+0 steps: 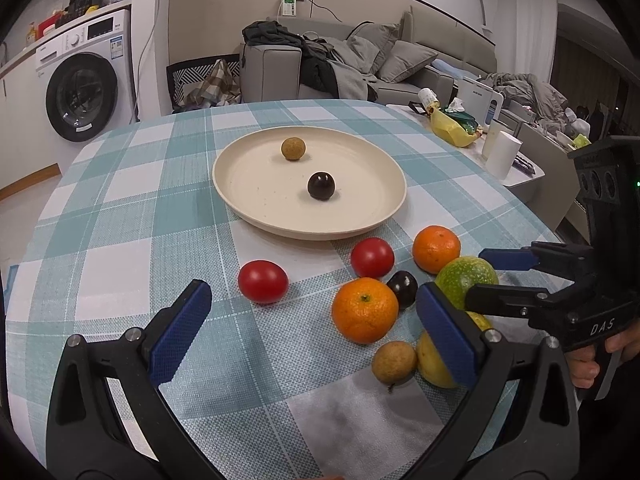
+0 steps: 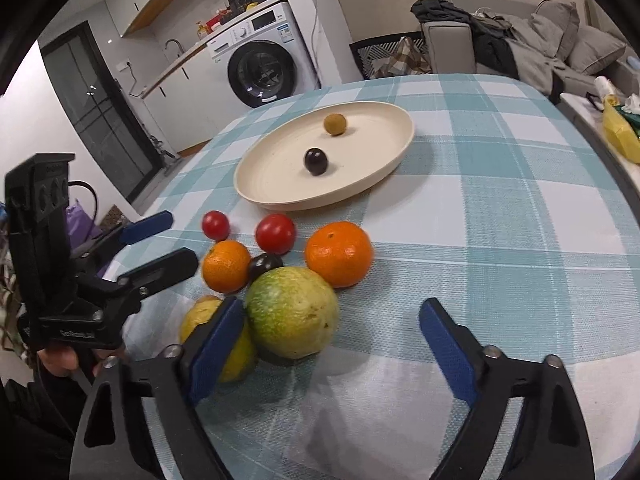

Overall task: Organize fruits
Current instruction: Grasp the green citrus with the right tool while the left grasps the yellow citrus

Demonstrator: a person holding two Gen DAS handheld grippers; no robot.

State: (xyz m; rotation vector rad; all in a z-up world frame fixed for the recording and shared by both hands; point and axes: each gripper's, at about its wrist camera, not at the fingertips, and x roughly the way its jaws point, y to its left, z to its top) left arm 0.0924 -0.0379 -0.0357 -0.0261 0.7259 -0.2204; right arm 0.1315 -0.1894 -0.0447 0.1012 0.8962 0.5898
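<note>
Resting on the round cream plate (image 1: 240, 200) at 12 o'clock: one tan longan (image 1: 293, 148), one glossy plum (image 1: 321, 185); two smooth tomatoes (image 1: 372, 257), two dimpled oranges (image 1: 365, 309) lie below; both grippers (image 1: 312, 328) (image 2: 332, 344) spread, pinching nothing.

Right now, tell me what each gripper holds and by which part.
Nothing. The left gripper is open over bare cloth. The right gripper is open around the green fruit, not clamped.

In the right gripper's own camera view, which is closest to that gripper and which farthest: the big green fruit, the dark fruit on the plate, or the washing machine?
1. Green fruit, just ahead of the right gripper, by its left finger.
2. Dark fruit, on the cream plate at mid-table.
3. Washing machine, beyond the table against the far wall.
</note>
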